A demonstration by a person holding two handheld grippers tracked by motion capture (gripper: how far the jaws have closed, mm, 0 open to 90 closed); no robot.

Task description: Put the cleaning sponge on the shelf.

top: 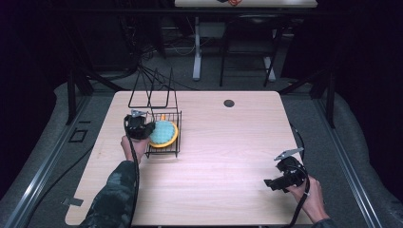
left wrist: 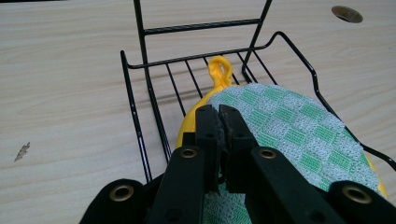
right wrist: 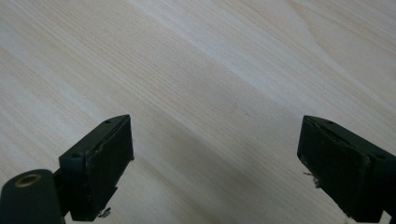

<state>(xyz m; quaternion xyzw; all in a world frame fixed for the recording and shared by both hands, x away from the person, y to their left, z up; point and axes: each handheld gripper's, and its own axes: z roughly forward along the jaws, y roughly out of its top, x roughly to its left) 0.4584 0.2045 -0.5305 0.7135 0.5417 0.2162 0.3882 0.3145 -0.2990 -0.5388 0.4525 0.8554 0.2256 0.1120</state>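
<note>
A round pad (top: 164, 133) with a green-and-white checked face and a yellow back (left wrist: 289, 126) leans in a black wire rack (top: 164, 153) on the left half of the table. Its yellow hanging loop (left wrist: 220, 70) points away from me. My left gripper (top: 149, 129) is at the pad's near-left edge, and its jaws (left wrist: 218, 114) are pressed together there, with checked cloth showing between them lower down. My right gripper (top: 273, 183) hovers low over bare wood near the table's front right corner, jaws wide apart (right wrist: 215, 158) with nothing between them.
The rack's tall wire back (top: 152, 90) rises behind the pad; its rim (left wrist: 135, 93) curves around it. A dark round hole (top: 229, 103) sits near the table's far edge. Light wood (top: 228, 152) spreads between the two hands. A desk frame (top: 197, 52) stands beyond the table.
</note>
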